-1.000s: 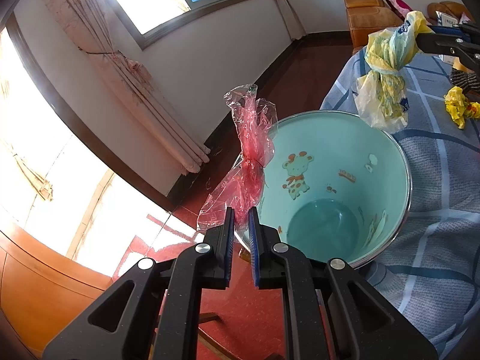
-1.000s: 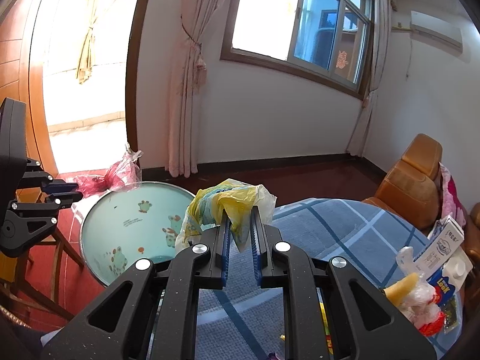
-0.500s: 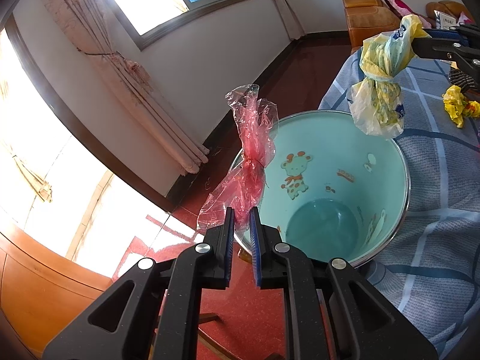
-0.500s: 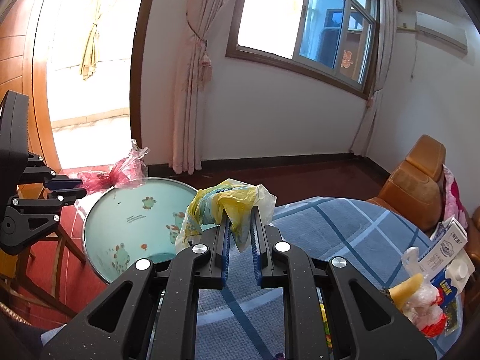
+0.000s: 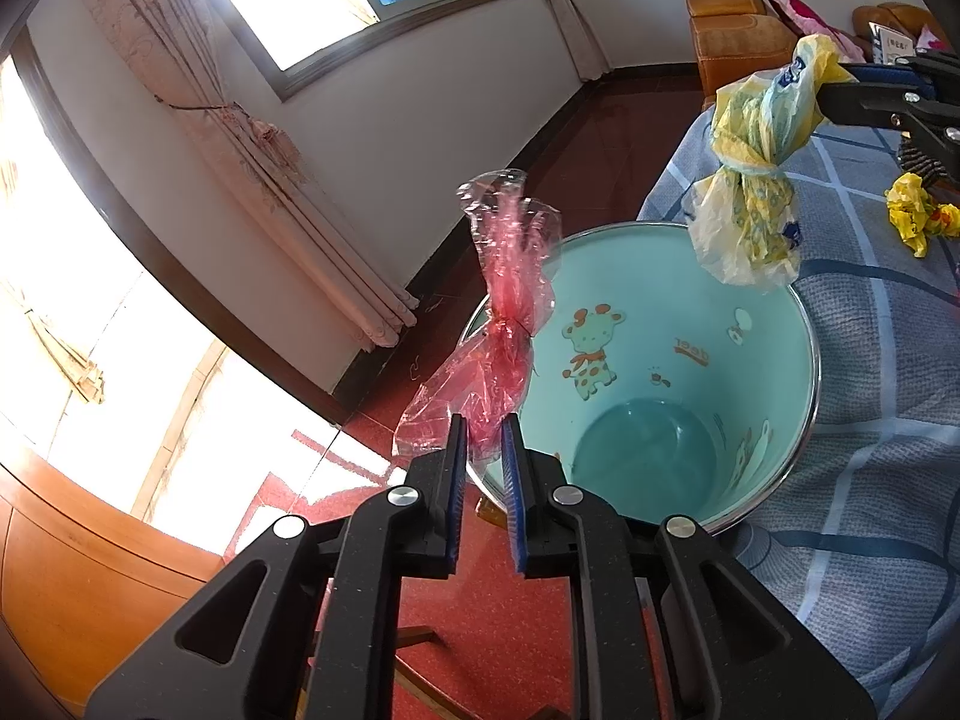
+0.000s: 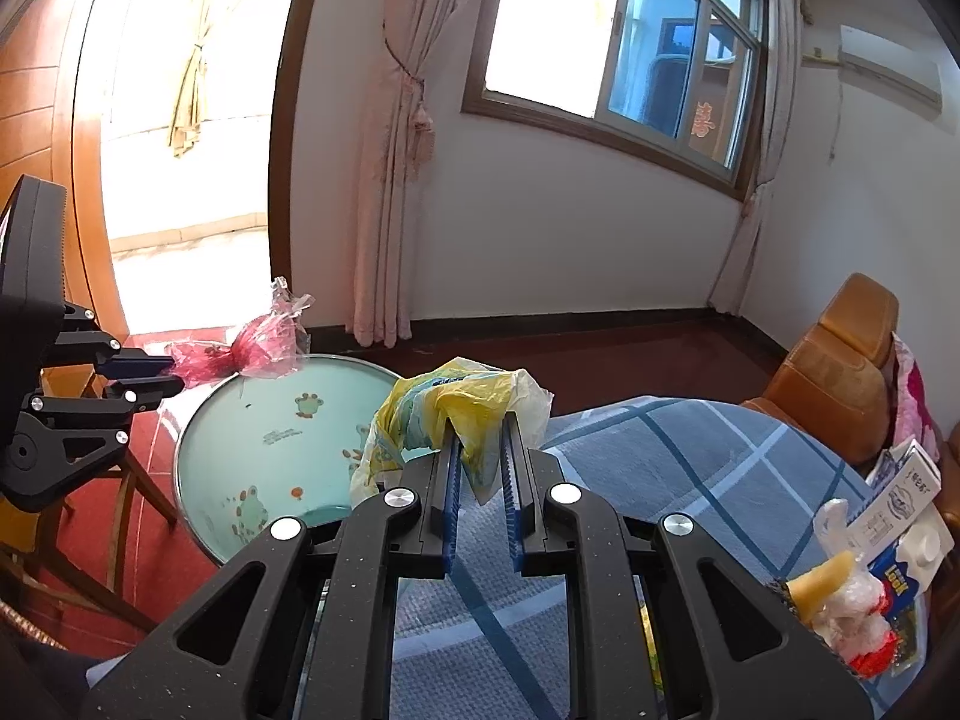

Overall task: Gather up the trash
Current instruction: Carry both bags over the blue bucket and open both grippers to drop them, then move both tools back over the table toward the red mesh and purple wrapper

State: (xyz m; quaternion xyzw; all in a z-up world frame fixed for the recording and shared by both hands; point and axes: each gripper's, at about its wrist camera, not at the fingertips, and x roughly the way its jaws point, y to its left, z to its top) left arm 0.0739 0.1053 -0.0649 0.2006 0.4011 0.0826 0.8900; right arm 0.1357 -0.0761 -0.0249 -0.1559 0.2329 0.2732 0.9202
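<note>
My left gripper point(image 5: 483, 429) is shut on a knotted red plastic bag point(image 5: 501, 324), held over the near-left rim of a teal bin point(image 5: 678, 372) with cartoon animals inside. The bin looks empty. My right gripper point(image 6: 483, 426) is shut on a knotted yellow and white plastic bag point(image 6: 447, 414), which hangs over the bin's far rim in the left wrist view point(image 5: 750, 204). The right wrist view shows the bin point(image 6: 270, 438), the red bag point(image 6: 252, 348) and the left gripper point(image 6: 162, 375) at the left.
A table with a blue checked cloth point(image 5: 870, 360) stands beside the bin. A crumpled yellow wrapper point(image 5: 915, 219) lies on it. A milk carton point(image 6: 906, 504) and wrapped scraps point(image 6: 852, 606) lie at the right. An orange armchair point(image 6: 840, 372) stands behind. A wooden chair point(image 6: 108, 492) is at the left.
The right gripper has carried the yellow bag leftward, closer over the bin's rim. The left gripper and red bag have held almost still.
</note>
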